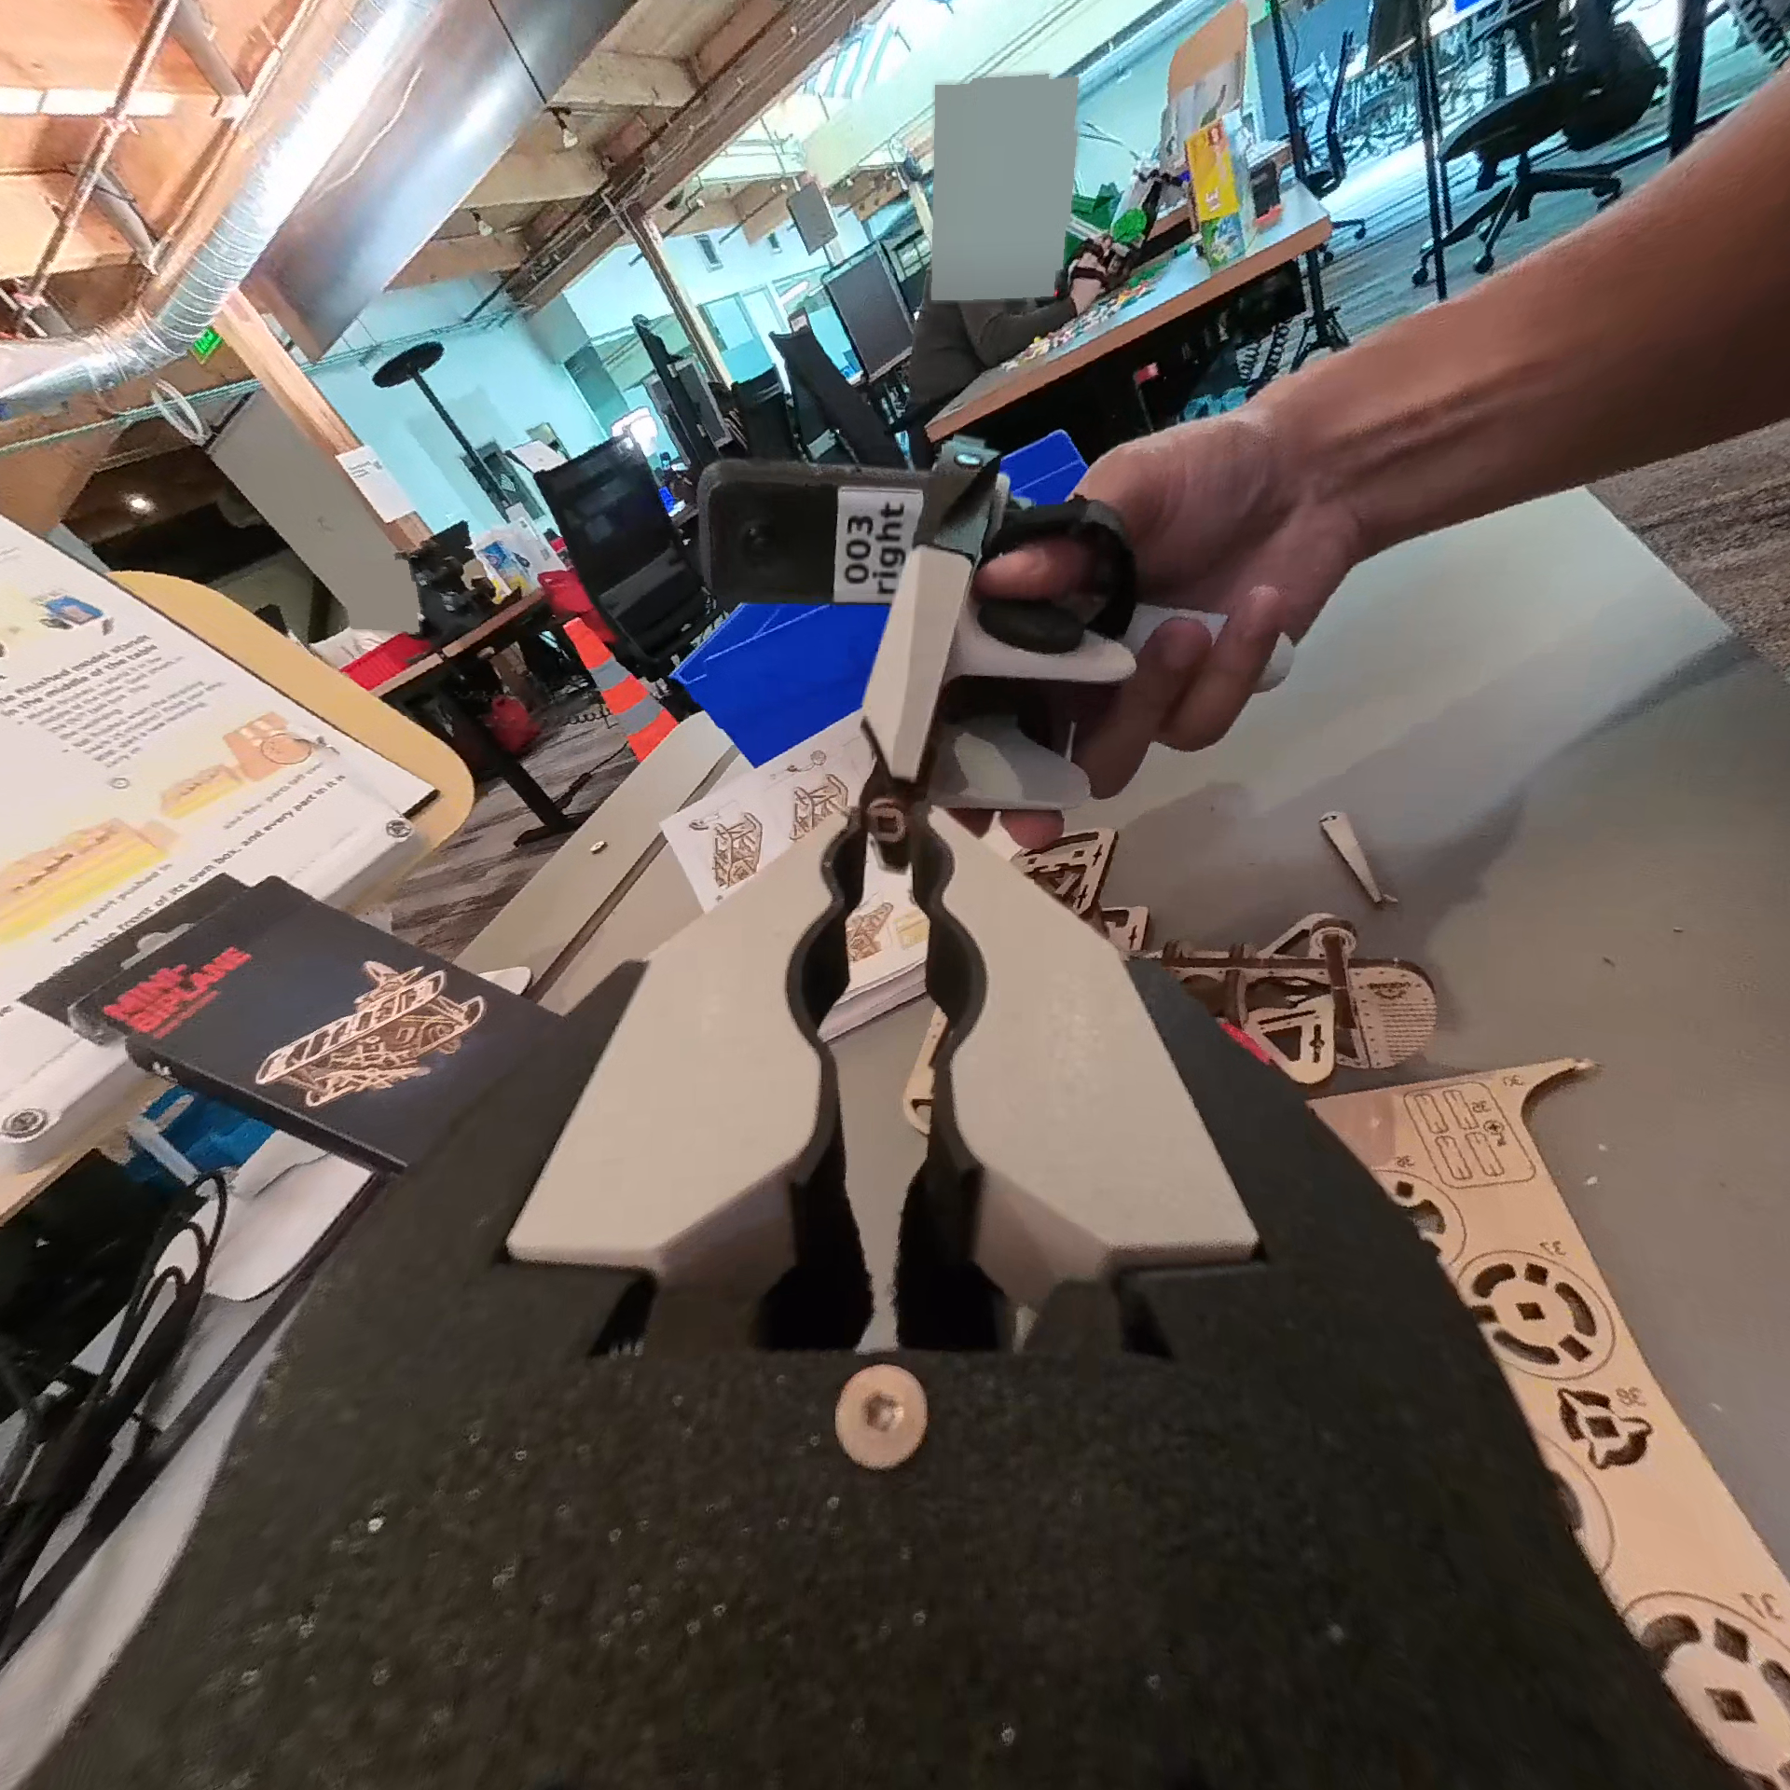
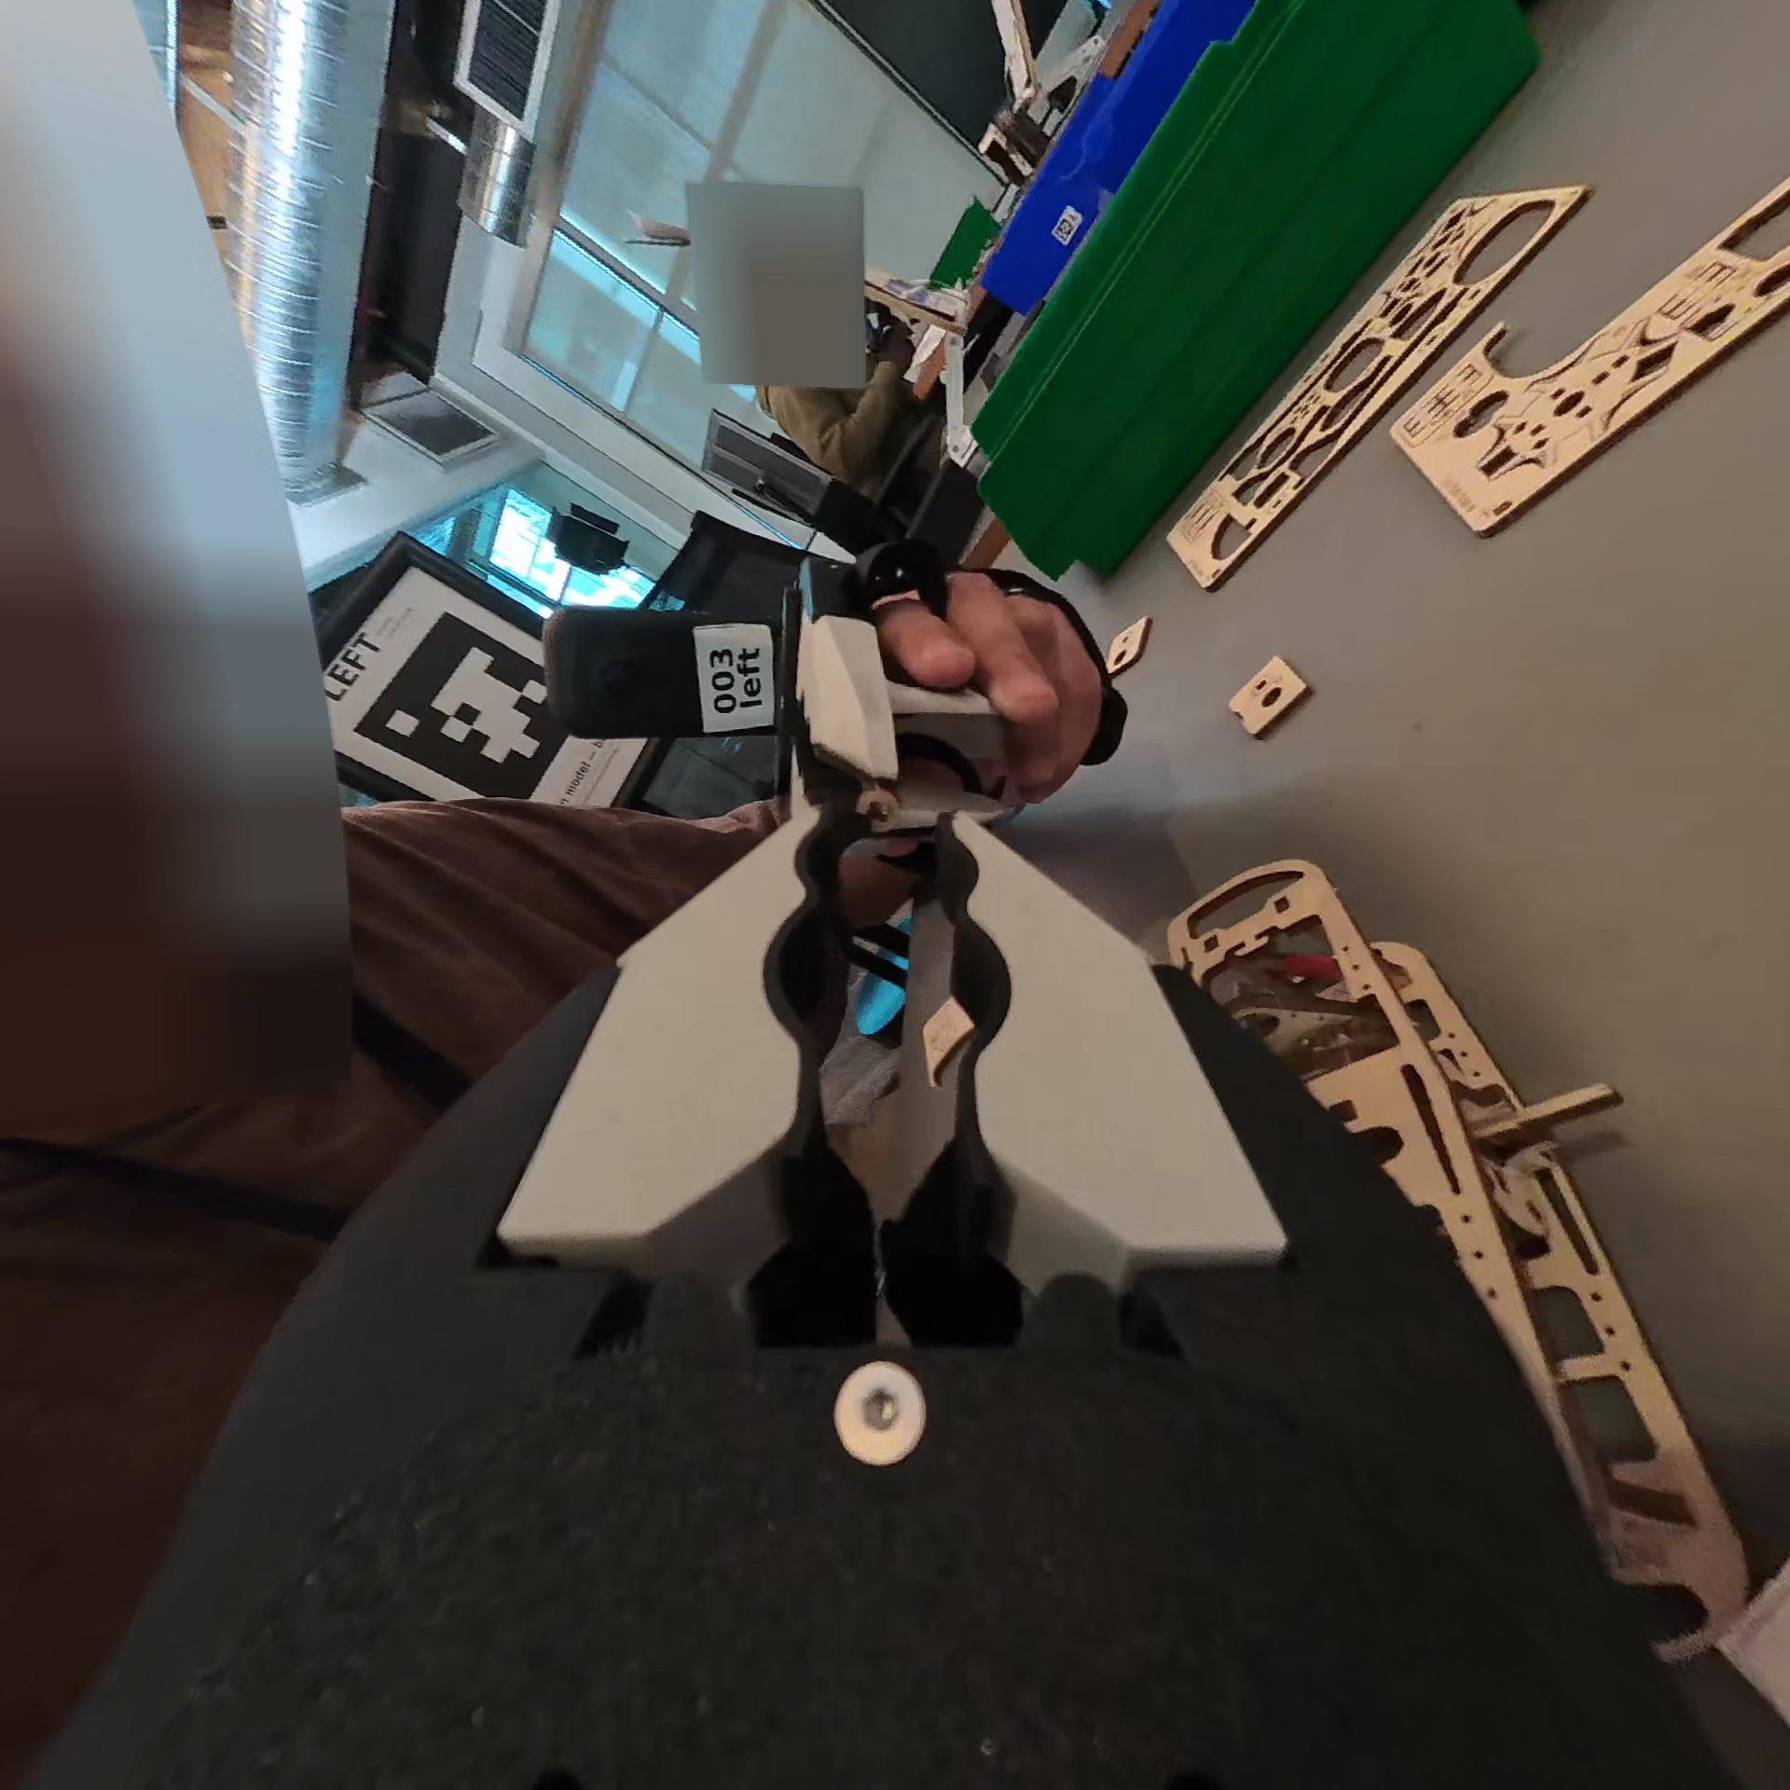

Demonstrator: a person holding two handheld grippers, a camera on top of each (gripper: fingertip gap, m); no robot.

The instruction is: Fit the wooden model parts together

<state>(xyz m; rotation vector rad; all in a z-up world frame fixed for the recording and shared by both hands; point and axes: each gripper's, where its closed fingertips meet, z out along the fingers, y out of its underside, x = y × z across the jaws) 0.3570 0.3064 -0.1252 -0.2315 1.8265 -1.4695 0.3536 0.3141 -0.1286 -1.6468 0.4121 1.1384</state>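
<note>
The left tool (image 1: 886, 833) is pinched nearly closed at its tips on a tiny dark wooden piece with a square hole (image 1: 886, 823). The right tool (image 1: 896, 765) meets it tip to tip from above, its tips drawn together on the same spot, though what exactly it grips is too small to tell. In the right wrist view a small curved pale wooden tab (image 2: 944, 1041) sits between that tool's fingers further back.

Both are held in the air above the grey tabletop (image 1: 1550, 872). To mate them well, I judge the axes should line up first, then press straight and gently, without twisting; thin plywood may snap.

Near right lies the half-built pale wooden model frame (image 1: 1308, 998), beside punched-out plywood sheets (image 1: 1511, 1259).
</note>
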